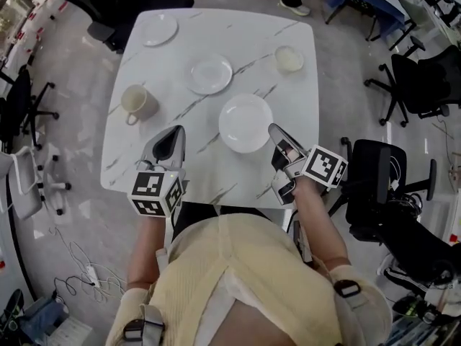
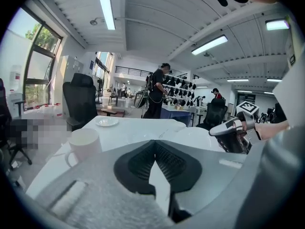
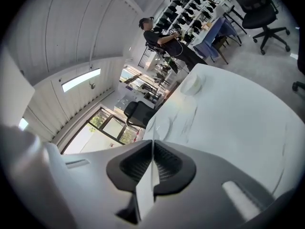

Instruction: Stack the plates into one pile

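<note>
- Head view: nothing is stacked yet. Three plates lie apart on the table (image 1: 144, 157), so the step looks like the approach to a first pick.
- The left gripper (image 1: 173, 132) has its jaws pressed together and empty. The right gripper (image 1: 278, 130) has its jaws together too, with nothing between them. Both hang over the near table edge.
- The large plate (image 1: 245, 122) sits between the two grippers, just ahead-left of the right one's tips and not touching. The middle plate (image 1: 211, 73) lies beyond it, and the small plate (image 1: 158, 29) is far ahead of the left gripper.
- The mug (image 1: 135, 101) is just ahead-left of the left gripper. The bowl (image 1: 289, 58) is well ahead of the right one.
- Next move, my guess: spread one jaw pair, get it over a plate rim and pinch. The rim is thin and lies flat on the tabletop, so it will likely slip.
- Hard to see:
  - The person's torso (image 1: 245, 265) covers the near table edge.
  - Left gripper view shows the large plate only as a sliver above the gripper's own body.
  - Right gripper view smears the plates with distortion.
  - The bowl may be a cup; I can't tell.
</note>
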{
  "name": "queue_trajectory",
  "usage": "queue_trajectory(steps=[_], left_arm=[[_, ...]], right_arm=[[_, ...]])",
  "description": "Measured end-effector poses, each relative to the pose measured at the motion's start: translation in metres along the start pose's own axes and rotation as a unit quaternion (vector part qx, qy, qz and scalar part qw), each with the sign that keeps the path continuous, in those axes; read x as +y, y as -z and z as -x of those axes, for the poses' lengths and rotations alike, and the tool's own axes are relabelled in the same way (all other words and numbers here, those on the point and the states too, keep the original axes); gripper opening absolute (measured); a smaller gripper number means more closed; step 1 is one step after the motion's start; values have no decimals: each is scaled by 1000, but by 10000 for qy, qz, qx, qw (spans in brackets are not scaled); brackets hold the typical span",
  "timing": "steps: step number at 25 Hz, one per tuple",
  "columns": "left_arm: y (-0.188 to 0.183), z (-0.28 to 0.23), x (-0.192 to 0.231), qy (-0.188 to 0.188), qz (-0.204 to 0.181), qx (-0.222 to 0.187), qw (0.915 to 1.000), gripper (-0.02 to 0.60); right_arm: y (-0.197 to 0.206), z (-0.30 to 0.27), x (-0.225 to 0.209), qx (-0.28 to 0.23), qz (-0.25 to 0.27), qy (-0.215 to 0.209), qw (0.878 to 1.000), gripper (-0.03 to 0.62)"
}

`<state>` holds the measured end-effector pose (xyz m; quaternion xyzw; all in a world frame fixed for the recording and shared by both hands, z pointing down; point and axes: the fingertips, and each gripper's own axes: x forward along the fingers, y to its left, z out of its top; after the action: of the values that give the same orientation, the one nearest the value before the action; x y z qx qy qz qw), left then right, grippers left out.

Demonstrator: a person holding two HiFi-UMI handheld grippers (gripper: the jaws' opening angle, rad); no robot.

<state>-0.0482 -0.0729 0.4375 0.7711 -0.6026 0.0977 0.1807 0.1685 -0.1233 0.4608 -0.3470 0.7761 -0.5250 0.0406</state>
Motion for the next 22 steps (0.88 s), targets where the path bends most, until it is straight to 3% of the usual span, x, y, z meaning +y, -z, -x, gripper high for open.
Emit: queue_trajectory(steps=[15,22], left_arm=[[-21,-21,59,15,41,39,10000,3],[-18,-39,60,203,91,63,9997,3]], right_arm=[[-14,-103,20,-360,-243,-20,9991,18],[-19,-134,12,-665,-435,85,9968,20]])
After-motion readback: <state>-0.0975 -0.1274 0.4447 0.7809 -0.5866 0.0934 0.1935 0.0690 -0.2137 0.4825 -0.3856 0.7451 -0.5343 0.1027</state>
